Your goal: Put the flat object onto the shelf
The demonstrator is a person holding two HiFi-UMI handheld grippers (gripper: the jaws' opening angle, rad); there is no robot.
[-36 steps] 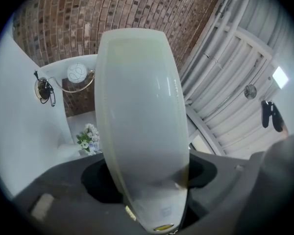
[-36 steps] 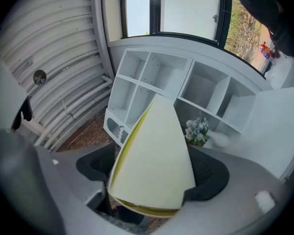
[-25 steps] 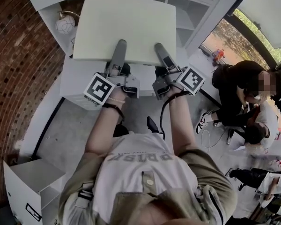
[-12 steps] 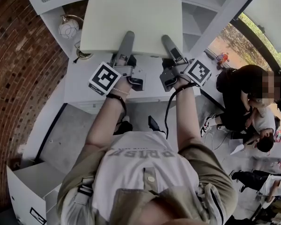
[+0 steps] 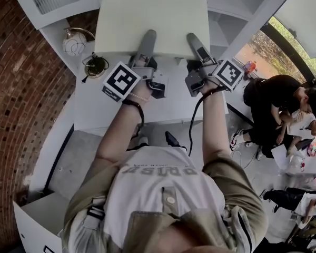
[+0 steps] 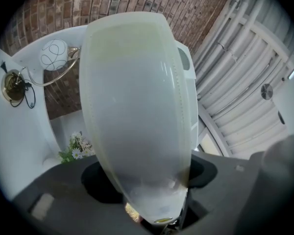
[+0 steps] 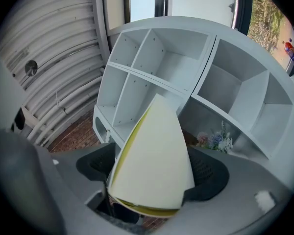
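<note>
A flat, pale cream panel [image 5: 152, 17] is held level in front of the person, over a white cabinet top [image 5: 92, 104]. My left gripper [image 5: 148, 37] is shut on the panel's near edge at the left. My right gripper [image 5: 193, 38] is shut on the same edge at the right. The left gripper view is mostly filled by the panel [image 6: 132, 106], which runs out from between the jaws of that gripper [image 6: 154, 204]. From the right gripper [image 7: 144, 199] the panel [image 7: 154, 160] sticks out toward the white shelf unit [image 7: 186, 67]. The lower jaws are hidden under the panel.
The white shelf unit [image 5: 229, 12] with open compartments stands ahead and to the right. A globe lamp [image 5: 73, 42] and a small dark ornament [image 5: 96, 66] sit at the left by the brick wall [image 5: 16, 88]. Flowers [image 7: 213, 140] stand in a low compartment. People [image 5: 276, 104] crouch at the right.
Both grippers have carried the panel forward, up the picture, toward the shelf unit. The person has stepped closer to the white cabinet.
</note>
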